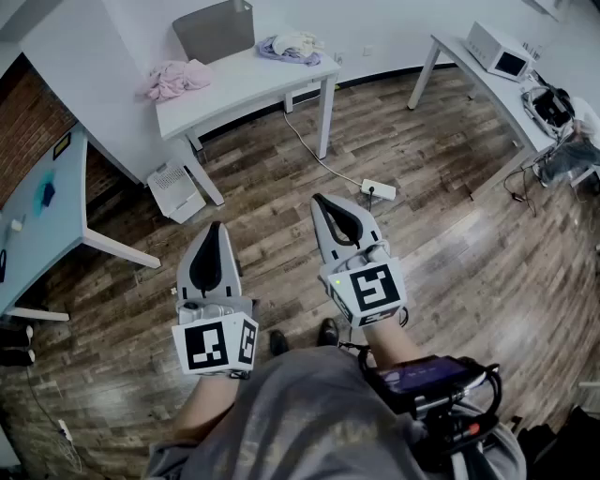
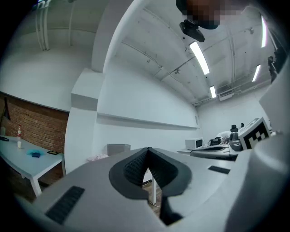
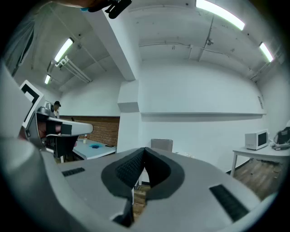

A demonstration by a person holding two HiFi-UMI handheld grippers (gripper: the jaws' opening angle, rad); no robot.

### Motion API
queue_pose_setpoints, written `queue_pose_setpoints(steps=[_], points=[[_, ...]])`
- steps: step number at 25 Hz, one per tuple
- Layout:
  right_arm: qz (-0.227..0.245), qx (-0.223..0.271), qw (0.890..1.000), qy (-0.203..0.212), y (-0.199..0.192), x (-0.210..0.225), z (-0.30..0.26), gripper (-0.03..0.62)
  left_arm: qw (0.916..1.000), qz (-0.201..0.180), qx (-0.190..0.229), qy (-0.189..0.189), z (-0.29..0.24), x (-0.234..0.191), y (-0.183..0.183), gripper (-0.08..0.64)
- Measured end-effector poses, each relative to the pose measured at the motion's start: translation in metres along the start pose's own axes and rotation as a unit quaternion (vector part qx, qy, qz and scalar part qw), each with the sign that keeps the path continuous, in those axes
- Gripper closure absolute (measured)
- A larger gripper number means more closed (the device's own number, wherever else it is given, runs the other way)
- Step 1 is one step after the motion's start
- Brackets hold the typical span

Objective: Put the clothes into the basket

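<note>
A grey basket (image 1: 216, 29) stands at the back of a white table (image 1: 253, 86) across the room. A pink garment (image 1: 176, 79) lies on the table's left end and a lilac and white bundle of clothes (image 1: 291, 46) on its right end. My left gripper (image 1: 215, 227) and right gripper (image 1: 322, 201) are held level over the wooden floor, well short of the table. Both are shut with nothing between the tips. The left gripper view shows the basket (image 2: 118, 149) and pink garment (image 2: 97, 157) far beyond the shut tips (image 2: 147, 150); the right gripper view shows the basket (image 3: 161, 145) past its tips (image 3: 145, 150).
A power strip (image 1: 379, 190) and its cable lie on the floor between me and the table. A white unit (image 1: 175, 191) leans by the table's left leg. A pale blue desk (image 1: 42, 211) stands at the left, and a long bench with a microwave (image 1: 501, 50) at the right.
</note>
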State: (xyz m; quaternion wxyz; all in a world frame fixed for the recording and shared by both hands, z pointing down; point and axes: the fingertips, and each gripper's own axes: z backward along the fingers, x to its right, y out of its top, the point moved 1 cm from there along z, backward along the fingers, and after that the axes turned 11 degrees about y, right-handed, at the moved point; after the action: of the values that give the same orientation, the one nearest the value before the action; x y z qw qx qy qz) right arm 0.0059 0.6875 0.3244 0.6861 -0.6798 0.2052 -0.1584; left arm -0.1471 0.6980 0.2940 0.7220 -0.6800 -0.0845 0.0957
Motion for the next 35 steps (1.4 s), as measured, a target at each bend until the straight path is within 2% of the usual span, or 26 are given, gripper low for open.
queue_pose_setpoints(steps=[11,17,22,29,35], points=[[-0.004,-0.001,1.000,0.013,-0.013,0.029,0.014,0.586,1.0000,-0.007,-0.003,0.001,-0.010,0.035,-0.009,0.552],[-0.028,0.004,0.999,0.038,-0.020,0.057,0.027,0.584,1.0000,-0.009,-0.001,0.003,-0.022,0.069,-0.010,0.552],[-0.047,-0.005,0.998,0.034,-0.038,0.081,0.037,0.584,0.9998,-0.013,-0.016,-0.004,-0.029,0.093,-0.022,0.552],[-0.062,-0.018,0.997,0.034,-0.054,0.104,0.022,0.584,0.9992,-0.015,-0.037,-0.007,-0.060,0.097,-0.037,0.552],[-0.059,-0.022,0.997,0.044,-0.065,0.128,-0.025,0.584,0.9992,0.000,-0.038,-0.007,-0.115,0.083,-0.051,0.552]])
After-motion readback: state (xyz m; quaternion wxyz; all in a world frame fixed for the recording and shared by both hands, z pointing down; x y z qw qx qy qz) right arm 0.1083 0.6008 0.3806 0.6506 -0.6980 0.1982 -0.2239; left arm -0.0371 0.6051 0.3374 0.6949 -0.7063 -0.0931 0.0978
